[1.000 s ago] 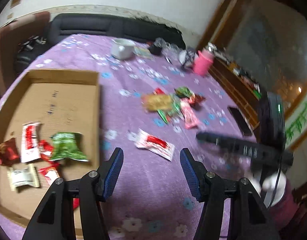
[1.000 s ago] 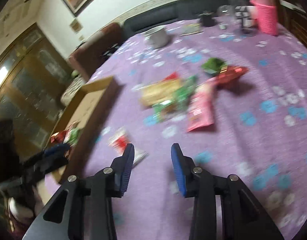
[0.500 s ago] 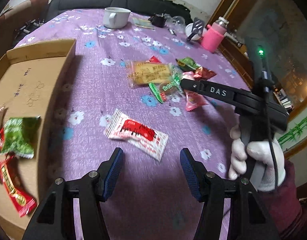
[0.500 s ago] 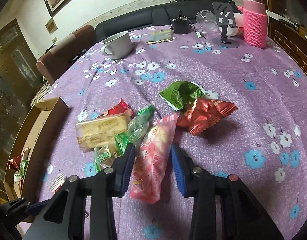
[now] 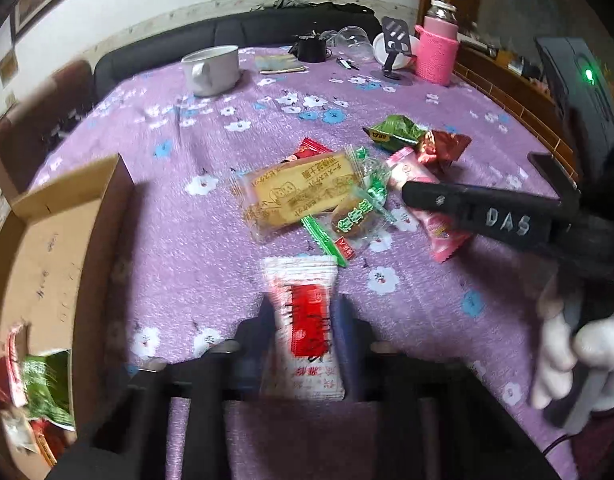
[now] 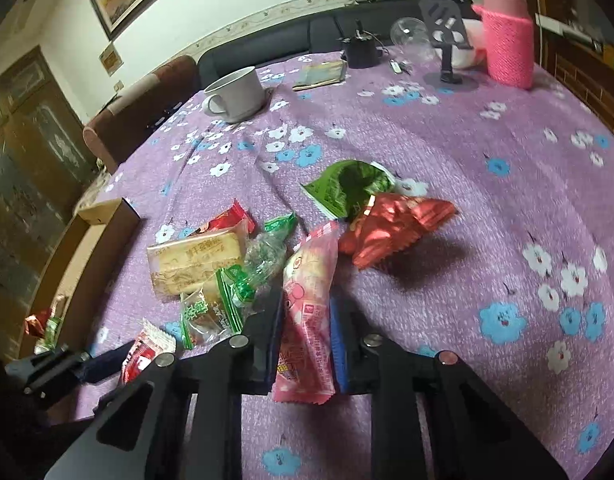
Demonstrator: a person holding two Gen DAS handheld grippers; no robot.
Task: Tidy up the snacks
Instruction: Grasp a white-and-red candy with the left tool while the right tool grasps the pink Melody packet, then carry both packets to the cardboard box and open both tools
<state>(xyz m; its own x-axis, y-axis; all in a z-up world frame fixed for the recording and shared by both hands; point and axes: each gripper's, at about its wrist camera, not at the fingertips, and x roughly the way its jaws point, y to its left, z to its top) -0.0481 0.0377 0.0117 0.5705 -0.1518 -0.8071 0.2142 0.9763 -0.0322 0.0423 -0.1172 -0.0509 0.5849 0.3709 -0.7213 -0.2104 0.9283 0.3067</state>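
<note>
My left gripper [image 5: 305, 316] is shut on a white and red snack packet [image 5: 305, 320], which also shows in the right wrist view [image 6: 145, 354]. My right gripper [image 6: 307, 312] is shut on a pink snack packet [image 6: 309, 312]; that packet [image 5: 435, 220] lies partly under the right gripper in the left wrist view. A pile stays on the purple cloth: a yellow biscuit pack [image 5: 303, 196], green-wrapped snacks [image 5: 357, 216], a green packet [image 6: 347, 186] and a red foil packet [image 6: 391, 228]. A cardboard box [image 5: 47, 240] at left holds several snacks.
A white mug [image 6: 237, 94], a black cup [image 6: 361, 50], a phone stand [image 6: 447, 40] and a pink-sleeved bottle [image 6: 507, 36] stand at the table's far side. A dark sofa and a brown chair [image 6: 143, 108] lie beyond the table.
Both grippers moved forward and closed: the left onto the white and red packet, the right onto the pink packet. Both were open half a second ago.
</note>
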